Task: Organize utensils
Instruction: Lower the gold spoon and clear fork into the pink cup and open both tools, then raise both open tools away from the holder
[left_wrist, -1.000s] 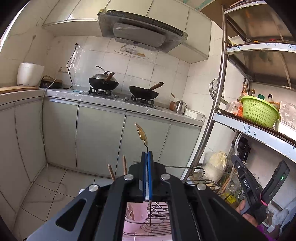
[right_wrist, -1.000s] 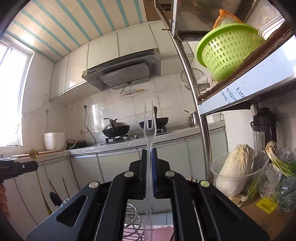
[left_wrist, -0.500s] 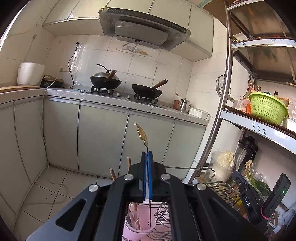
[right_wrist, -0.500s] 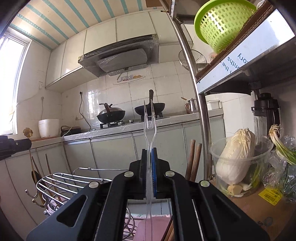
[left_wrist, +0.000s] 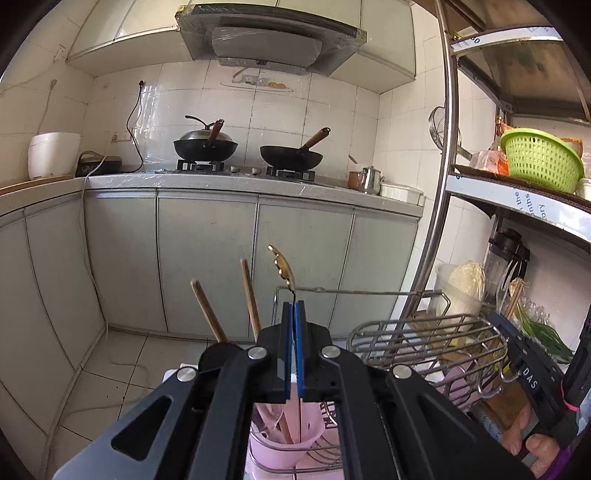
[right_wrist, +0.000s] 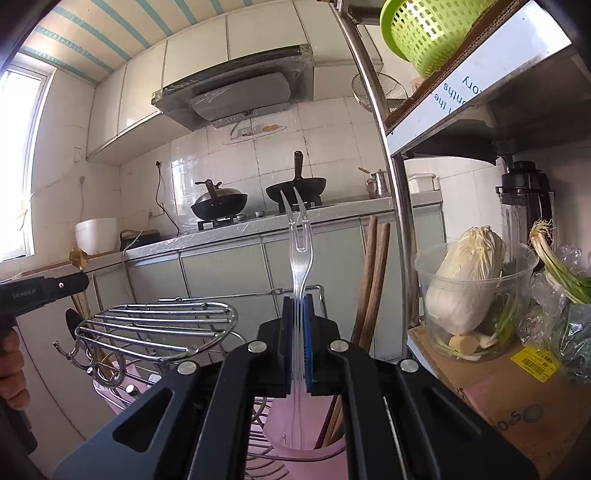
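Both grippers, left gripper (left_wrist: 293, 314) and right gripper (right_wrist: 297, 310), share black angular linkage arms, silver round screws, blue-lined finger pads (left_wrist: 300, 347); bare-skinned hand (left_wrist: 532, 448).

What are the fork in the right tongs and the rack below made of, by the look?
Fork: clear, glossy plastic, likely; the cabinets show through its tines. Rack: shiny metal wire, probably steel or chrome-plated, with bright highlights on its thin rods.
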